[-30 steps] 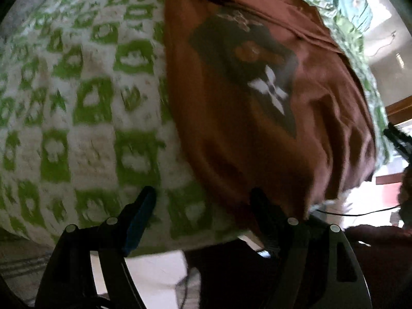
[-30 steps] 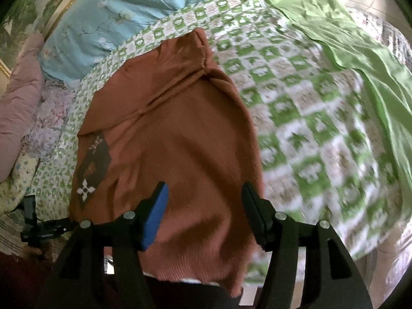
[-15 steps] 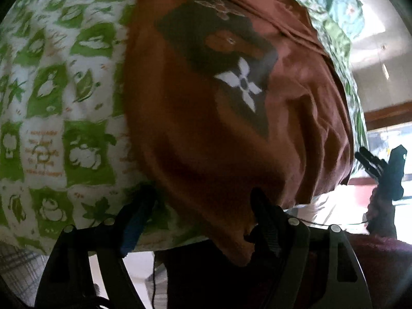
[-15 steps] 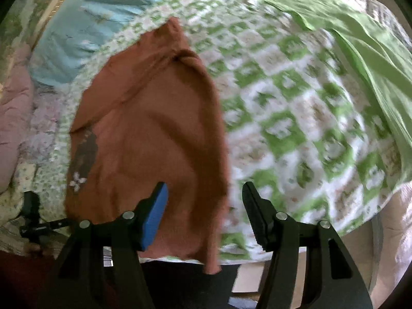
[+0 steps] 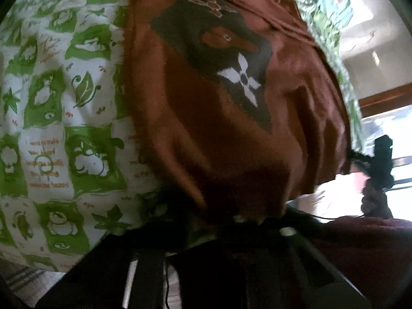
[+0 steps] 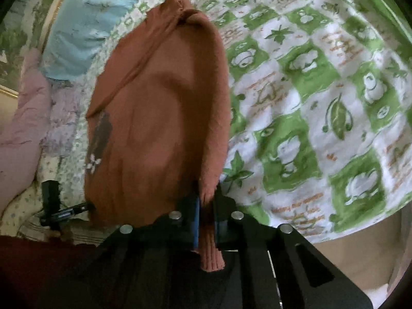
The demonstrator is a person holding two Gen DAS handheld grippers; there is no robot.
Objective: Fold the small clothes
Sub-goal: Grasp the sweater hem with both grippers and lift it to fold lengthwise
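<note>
A small rust-brown sweater point(image 5: 231, 134) with a dark diamond print lies on the green-and-white checked bedspread point(image 5: 64, 128). It also shows in the right wrist view point(image 6: 154, 128). My left gripper point(image 5: 231, 219) sits at the sweater's near hem, jaws close together under the cloth, fingertips hidden. My right gripper point(image 6: 207, 206) is shut on the sweater's near right corner; its ribbed hem hangs down between the fingers point(image 6: 221, 206). The right gripper shows in the left wrist view point(image 5: 381, 159) at the sweater's far corner; the left gripper shows in the right wrist view point(image 6: 56, 206).
A light blue floral quilt point(image 6: 90, 25) and a pink pillow point(image 6: 23, 118) lie at the head of the bed. A plain green sheet point(image 6: 386, 7) lies at the far right. The bed's near edge drops to the floor point(image 6: 360, 257).
Both grippers moved in to the sweater's near hem and closed from wide open. The right one now pinches the hem corner; the left one's jaws have come together at the hem.
</note>
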